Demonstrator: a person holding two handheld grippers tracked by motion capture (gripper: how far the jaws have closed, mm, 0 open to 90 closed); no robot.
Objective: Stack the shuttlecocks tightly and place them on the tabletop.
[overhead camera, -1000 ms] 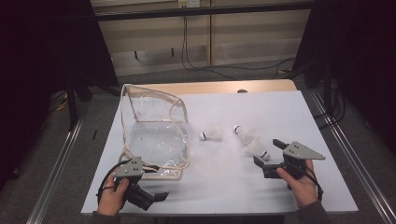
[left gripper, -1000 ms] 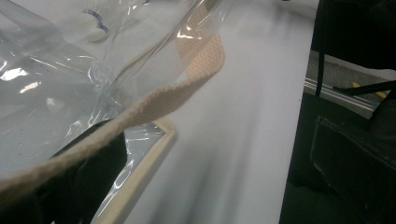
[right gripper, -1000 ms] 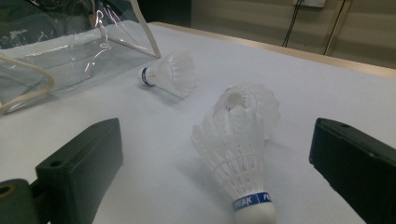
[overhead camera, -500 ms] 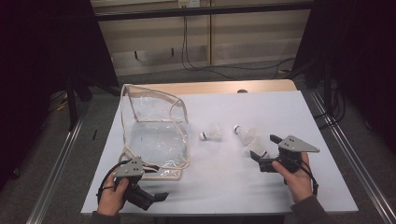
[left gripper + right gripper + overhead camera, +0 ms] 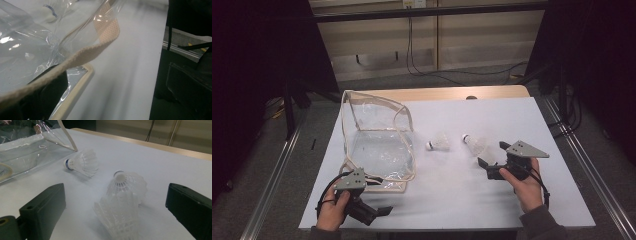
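Our left gripper [image 5: 379,212] rests by the clear bag's [image 5: 379,145] near corner; we cannot tell its jaw state. Right of the bag lie two shuttlecocks. Our right gripper [image 5: 117,212], spread wide, frames the nearer shuttlecock [image 5: 125,195]: featherlight, crushable, best pinched gently at the cork.

- bag [image 5: 379,145] stands on the left of the surface [image 5: 512,115];
- one shuttlecock [image 5: 439,143] lies just right of it;
- second shuttlecock [image 5: 474,145] lies farther right, before the right gripper [image 5: 488,169];
- left gripper [image 5: 384,211] sits at the bag's near edge.
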